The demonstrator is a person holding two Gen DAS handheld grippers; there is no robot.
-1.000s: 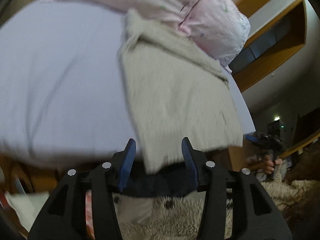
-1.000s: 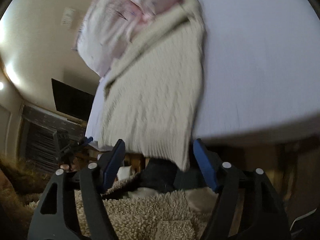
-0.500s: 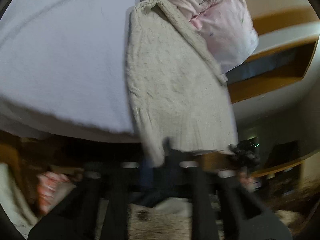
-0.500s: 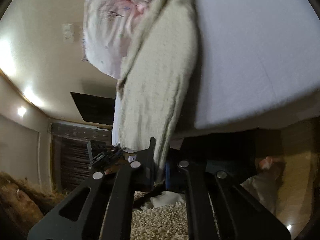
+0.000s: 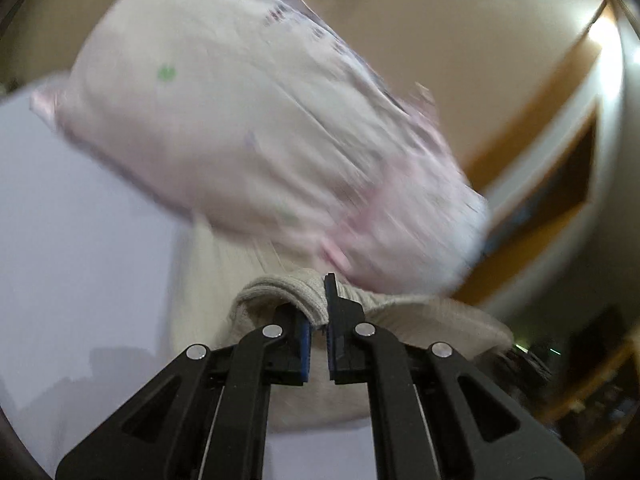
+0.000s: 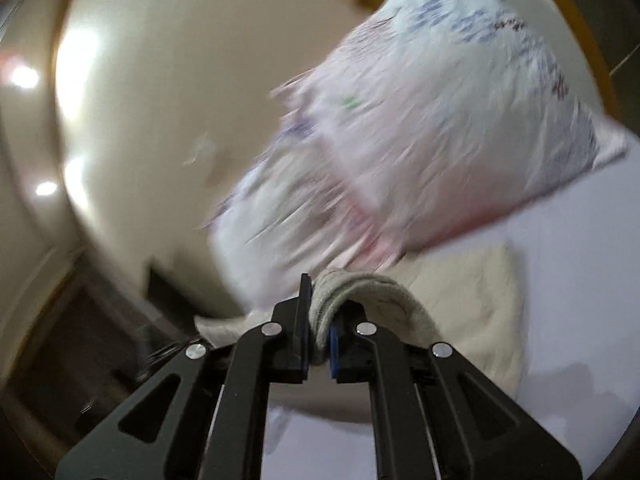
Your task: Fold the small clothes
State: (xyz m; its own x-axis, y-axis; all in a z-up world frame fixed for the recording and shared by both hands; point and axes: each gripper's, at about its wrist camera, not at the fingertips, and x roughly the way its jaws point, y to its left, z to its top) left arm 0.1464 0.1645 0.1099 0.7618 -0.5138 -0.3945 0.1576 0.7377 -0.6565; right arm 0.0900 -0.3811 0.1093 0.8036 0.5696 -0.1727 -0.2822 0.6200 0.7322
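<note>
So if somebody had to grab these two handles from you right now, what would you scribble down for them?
Left gripper: shut on the hem of the beige knit garment.
Right gripper: shut on the same garment, at the other corner.
The rest of it lies on the white bed sheet, its far end by the pink pillow.
Done: both corners pinched and raised over the cloth.
Left: lay them down on the far end, release, then fold again.

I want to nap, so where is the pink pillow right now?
The pink pillow fills the top of both wrist views, lying on the white bed just beyond the beige knit garment that both grippers pinch.
</note>
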